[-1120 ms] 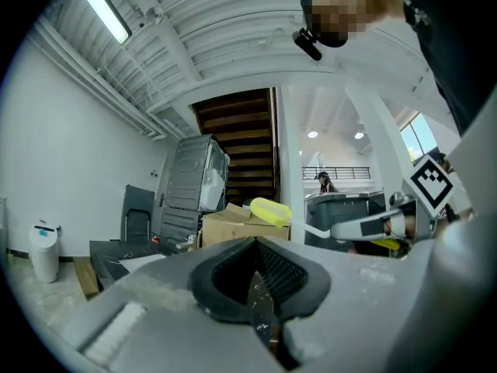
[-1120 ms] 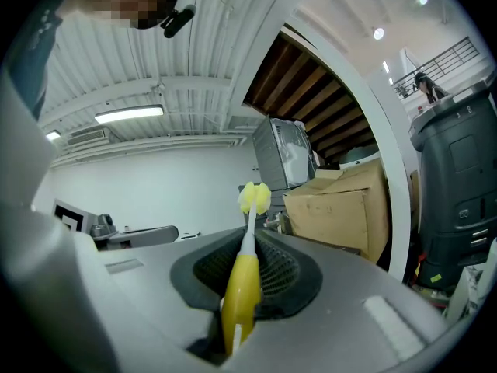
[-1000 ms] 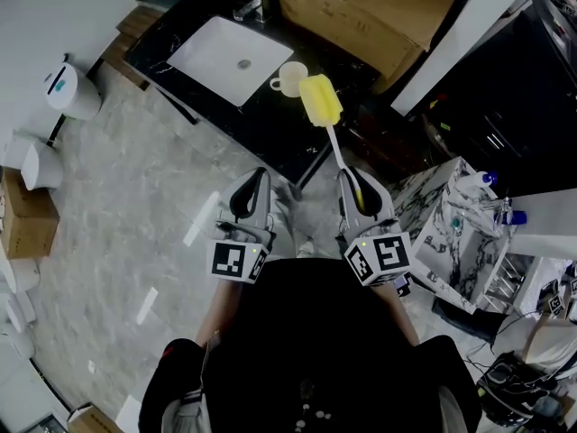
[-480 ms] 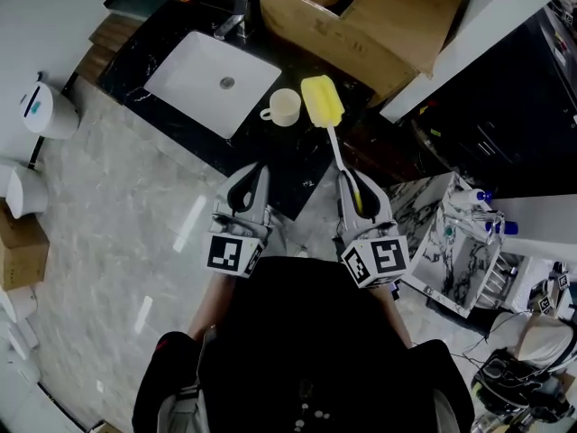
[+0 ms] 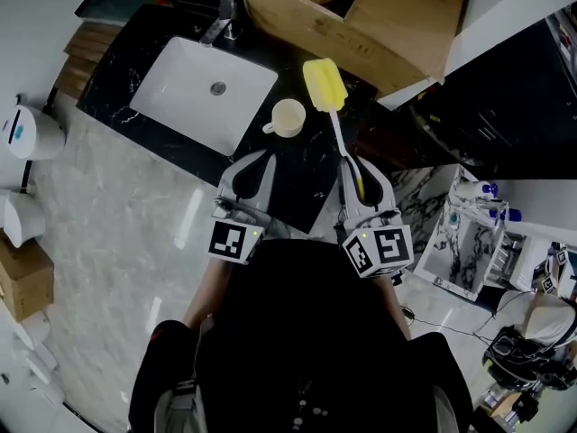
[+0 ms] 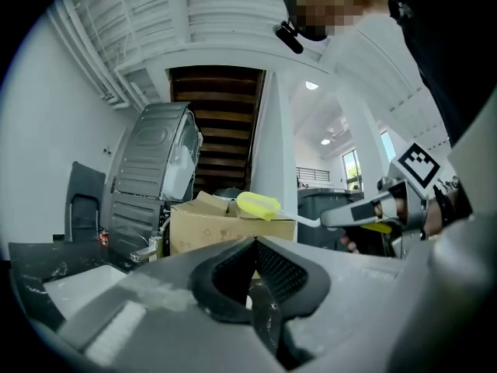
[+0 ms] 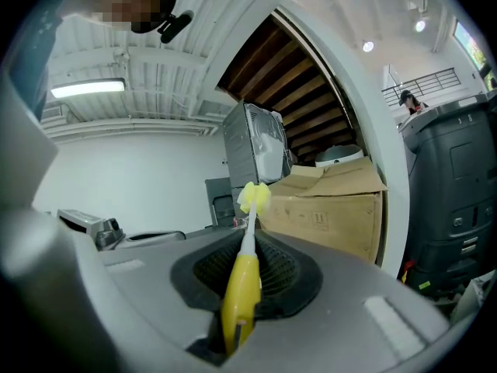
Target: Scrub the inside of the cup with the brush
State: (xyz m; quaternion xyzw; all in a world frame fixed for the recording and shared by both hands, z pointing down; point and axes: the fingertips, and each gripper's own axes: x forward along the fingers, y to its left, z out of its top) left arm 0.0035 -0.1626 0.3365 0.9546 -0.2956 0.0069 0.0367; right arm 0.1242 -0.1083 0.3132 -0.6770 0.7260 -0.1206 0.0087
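Note:
A cream cup (image 5: 288,118) with its handle to the left stands on the black counter (image 5: 302,174), just right of the white sink (image 5: 203,93). My right gripper (image 5: 349,163) is shut on the yellow handle of the brush (image 5: 340,142), whose yellow sponge head (image 5: 324,85) hangs beyond and to the right of the cup. In the right gripper view the brush handle (image 7: 241,290) runs between the jaws up to the sponge head (image 7: 253,196). My left gripper (image 5: 256,158) is shut with nothing in it, just short of the cup. The left gripper view shows the sponge head (image 6: 258,205) and the right gripper (image 6: 371,210).
A large open cardboard box (image 5: 361,16) stands behind the counter, and a faucet (image 5: 222,18) sits behind the sink. A marble-patterned rack with bottles (image 5: 469,233) is at the right. White bins (image 5: 22,133) stand on the floor at the left.
Both grippers have advanced toward the counter, the brush carried along in the right one. The sink and cup now lie much closer to the gripper tips.

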